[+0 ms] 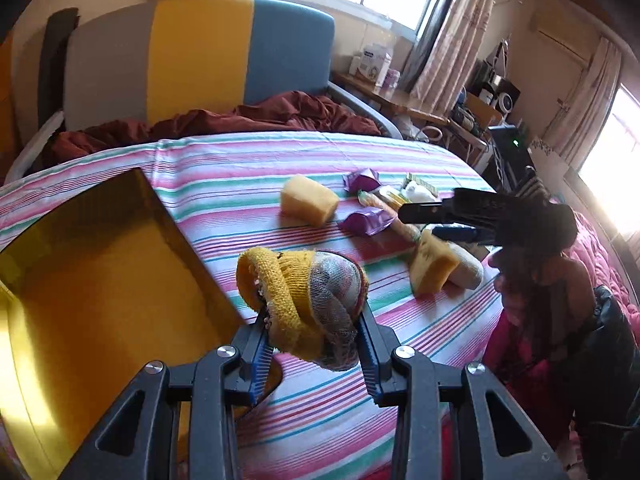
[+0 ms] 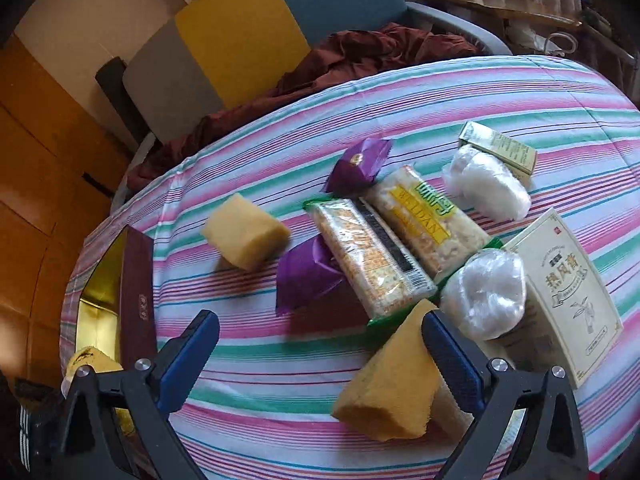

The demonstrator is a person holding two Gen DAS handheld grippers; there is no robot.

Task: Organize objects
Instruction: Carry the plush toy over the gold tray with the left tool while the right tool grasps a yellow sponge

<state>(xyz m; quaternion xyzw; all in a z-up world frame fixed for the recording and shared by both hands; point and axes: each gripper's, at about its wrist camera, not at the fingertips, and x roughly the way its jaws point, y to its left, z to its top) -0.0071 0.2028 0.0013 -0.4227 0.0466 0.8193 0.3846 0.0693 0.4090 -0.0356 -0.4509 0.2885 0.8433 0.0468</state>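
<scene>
Farthest left lies the gold-lined box, open side up on the striped cloth; its near corner sits just to the left of the left gripper's left finger. That gripper is clamped narrowly on a rolled bundle of yellow knit and grey mesh fabric, which bulges up between and above the blue pads and hangs clear of the cloth.

Beyond the fingertips, a pale yellow sponge block rests on the cloth, and to its right two purple wrappers lie near a cluster of snack packets.

Farther right in the left wrist view, the right gripper reaches in from the right edge, above a yellow sponge wedge.

From the right wrist camera, the right gripper stands wide open with nothing pressed between its pads. The sponge wedge lies against the inner face of the right finger, probably touching it, though blur there makes contact hard to judge. The left finger is well apart from the wedge. Ahead of the fingertips lie two clear packets of puffed rice bars, side by side. Right of the right finger sit a crinkled plastic bundle and a cream printed box.
</scene>
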